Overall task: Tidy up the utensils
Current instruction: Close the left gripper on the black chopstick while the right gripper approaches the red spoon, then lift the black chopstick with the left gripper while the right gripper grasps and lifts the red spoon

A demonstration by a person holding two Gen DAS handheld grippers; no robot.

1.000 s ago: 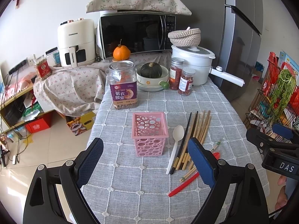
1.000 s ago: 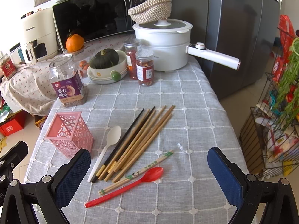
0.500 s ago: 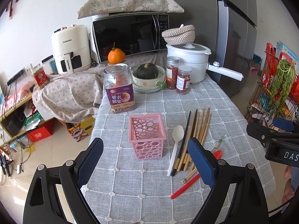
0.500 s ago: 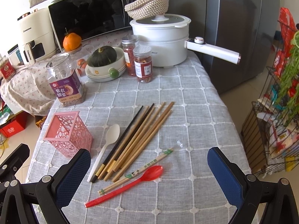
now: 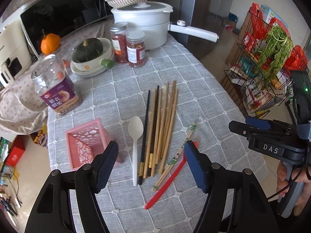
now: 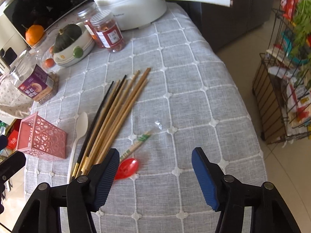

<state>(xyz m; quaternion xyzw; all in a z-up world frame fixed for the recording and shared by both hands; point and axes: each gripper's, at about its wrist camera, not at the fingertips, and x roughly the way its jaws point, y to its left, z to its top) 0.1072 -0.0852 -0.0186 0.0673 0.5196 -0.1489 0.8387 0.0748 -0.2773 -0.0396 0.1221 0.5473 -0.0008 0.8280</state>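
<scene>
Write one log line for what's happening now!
left gripper: open, empty | right gripper: open, empty | utensils: on table | pink plastic lattice basket: empty

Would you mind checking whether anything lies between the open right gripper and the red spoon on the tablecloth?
Nothing visible does. The right gripper is open above bare cloth, and the red spoon lies just inside its left finger. The paper-wrapped chopsticks lie right beside the spoon, touching or nearly so, but not over its bowl.
</scene>
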